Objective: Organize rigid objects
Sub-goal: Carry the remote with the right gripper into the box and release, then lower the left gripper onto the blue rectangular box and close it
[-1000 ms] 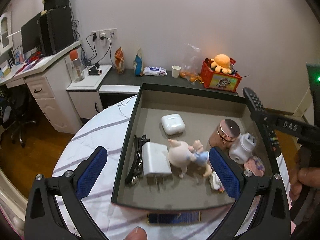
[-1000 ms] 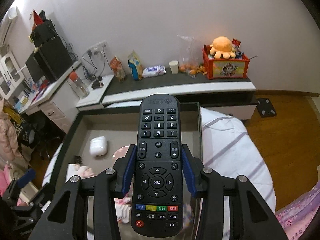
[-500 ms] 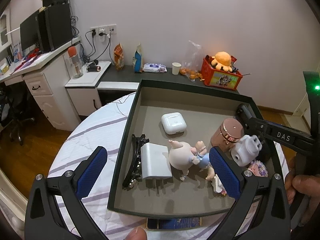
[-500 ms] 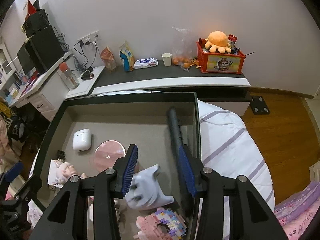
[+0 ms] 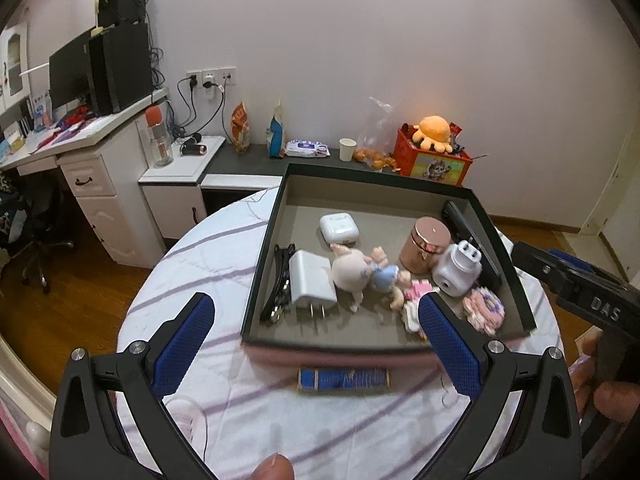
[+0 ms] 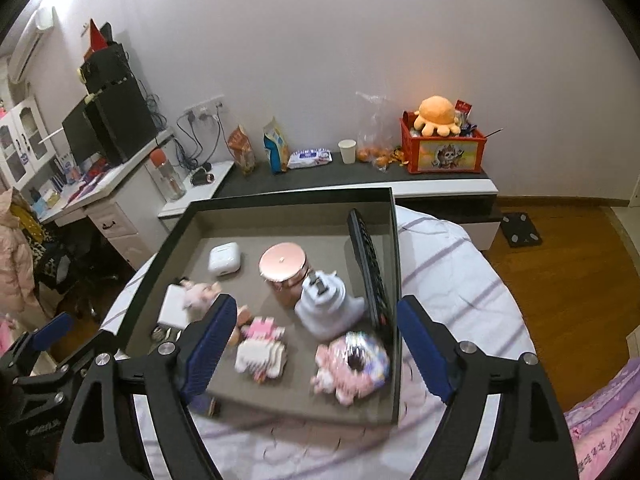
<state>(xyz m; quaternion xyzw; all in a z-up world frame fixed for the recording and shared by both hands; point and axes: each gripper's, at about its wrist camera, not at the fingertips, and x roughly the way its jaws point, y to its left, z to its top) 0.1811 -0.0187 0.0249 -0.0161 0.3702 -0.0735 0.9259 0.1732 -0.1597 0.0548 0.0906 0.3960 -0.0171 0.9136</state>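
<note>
Blue-padded right gripper (image 6: 312,340) spread wide, holding nothing, hovering over near edge of tray (image 6: 288,196). Left gripper (image 5: 316,340) spread too. Remote (image 6: 366,268) propped on edge against right wall; probably worth nudging flat. Blue bar (image 5: 344,379) sits outside, near side: next grab, likely.

left gripper (image 5: 316,356): my black plastic frame, two arms with triangular cut-outs
left pads (image 5: 182,346): blue, finely dotted rubber
left screws (image 5: 136,347): round silver heads at the arm joints
right gripper (image 6: 312,350): the same black frame, blue pads (image 6: 424,350), silver screws
marking (image 5: 605,313): raised letters "DAS" on my right tool's black side
skin: my thumb tip (image 5: 274,467) at the bottom edge, fingers (image 5: 614,400) on the handle
</note>
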